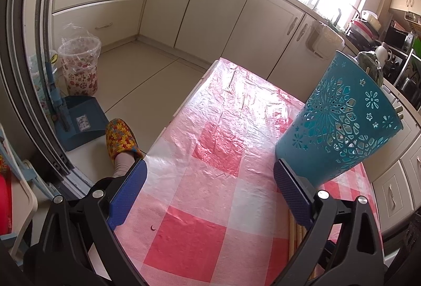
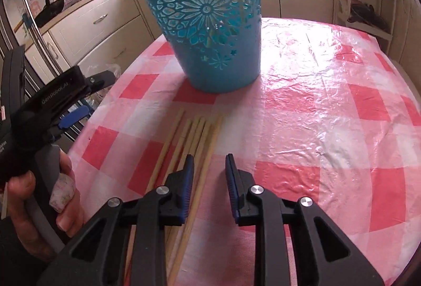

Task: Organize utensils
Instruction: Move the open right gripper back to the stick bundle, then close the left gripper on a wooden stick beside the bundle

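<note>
My right tongs [image 2: 209,175] were down over the chopsticks [image 2: 196,133], jaws narrowly apart and astride one stick, not yet pinching, so this looked like the pick-up. Next: clamp, lift, tip it into the teal holder [image 2: 210,23] just ahead. My left tongs [image 1: 210,186] hovered wide apart, empty. The sticks: pale wood, fanned flat.

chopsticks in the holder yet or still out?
Out. The chopsticks lie side by side flat on the tablecloth, in front of the upright teal holder. Whether the holder holds anything else cannot be told.
</note>
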Demonstrator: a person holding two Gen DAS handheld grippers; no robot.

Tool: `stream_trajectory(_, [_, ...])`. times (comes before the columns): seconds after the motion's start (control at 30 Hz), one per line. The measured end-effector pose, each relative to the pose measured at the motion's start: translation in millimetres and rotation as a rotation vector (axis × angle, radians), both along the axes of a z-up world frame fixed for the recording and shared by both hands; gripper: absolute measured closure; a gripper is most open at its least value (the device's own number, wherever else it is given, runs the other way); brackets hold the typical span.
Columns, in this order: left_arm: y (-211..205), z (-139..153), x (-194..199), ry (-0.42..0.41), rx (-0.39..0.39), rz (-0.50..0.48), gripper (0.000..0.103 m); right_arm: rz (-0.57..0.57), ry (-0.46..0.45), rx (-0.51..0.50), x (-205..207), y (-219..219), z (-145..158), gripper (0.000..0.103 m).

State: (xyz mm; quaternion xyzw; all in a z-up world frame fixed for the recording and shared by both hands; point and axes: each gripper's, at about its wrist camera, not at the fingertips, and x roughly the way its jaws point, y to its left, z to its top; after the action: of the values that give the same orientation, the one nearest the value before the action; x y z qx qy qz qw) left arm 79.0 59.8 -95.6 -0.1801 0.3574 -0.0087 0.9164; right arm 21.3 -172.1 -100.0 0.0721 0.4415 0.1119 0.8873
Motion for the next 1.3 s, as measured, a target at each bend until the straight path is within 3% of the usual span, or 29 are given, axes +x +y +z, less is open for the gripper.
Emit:
stream_trajectory(0.1, [-0.5,-0.3,0.0,0.001,0.002,0.0,0.01,0.004,-0.013,-0.043,1.9,3.3,-0.1,0.078])
stream_trajectory(0.23, [-3.5,-0.4,1.4,0.01,0.015,-0.006,0.01,0.044,-0.02,-0.162,5.5,4.9,-2.1,0.095])
stream_trajectory(0.3, [-13.0,-0.5,4.3,0.044,0.053,-0.056,0.01,0.059,-0.014,-0.187,5.6,-0.6,-1.2,0.095])
stream_trajectory(0.57, [-81.3,0.9,-20.6,0.146,0.308,-0.301,0.01,0.003,0.012,0.014,3.2,-50.2,-3.3,0.098])
stream_trajectory(0.73, [-101.8,-5.1,-25.7,0.195,0.355,-0.333,0.013,-0.002,0.026,0.077,5.2,-60.6,-5.4,0.098])
stream_trajectory(0.87, [-112.9,-10.9,-22.0,0.239,0.407,-0.347,0.024,0.002,0.029,0.095,5.1,-61.1,-4.1,0.096])
stream_trajectory(1.0, [-117.5,-8.3,-18.0,0.261,0.396,-0.356,0.039,0.013,0.023,0.075,3.4,-57.0,-1.6,0.093])
stream_trajectory(1.13, [-122.1,-7.6,-13.2,0.275,0.386,-0.365,0.054,0.024,0.022,0.085,2.8,-53.2,-0.9,0.084])
stream_trajectory(1.3, [-130.0,-5.4,-9.1,0.283,0.348,-0.413,0.089,0.033,0.017,0.054,1.7,-49.0,0.4,0.083])
